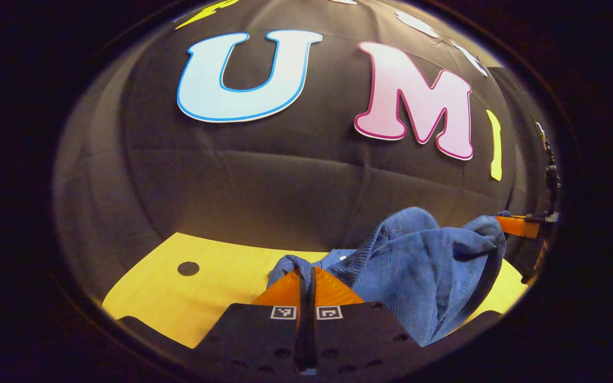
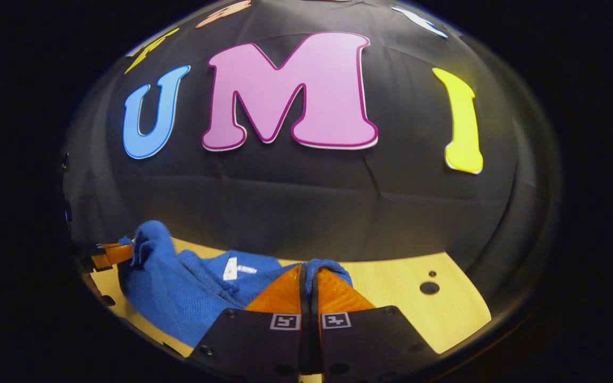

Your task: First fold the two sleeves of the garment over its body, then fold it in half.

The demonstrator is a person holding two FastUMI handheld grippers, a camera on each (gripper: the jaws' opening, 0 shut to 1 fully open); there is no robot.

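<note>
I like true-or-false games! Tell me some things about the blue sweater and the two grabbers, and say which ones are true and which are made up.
1. The blue sweater is lifted up off the wooden table by both grippers. True.
2. The left gripper has its jaws wide open with nothing in them. False: its jaws are closed on a bunch of the sweater.
3. The right gripper pinches blue fabric between its jaws. True.
4. The sweater lies flat and neatly folded in half. False: it hangs bunched and draped between the grippers.
5. The table has small dark round holes in it. True.
</note>
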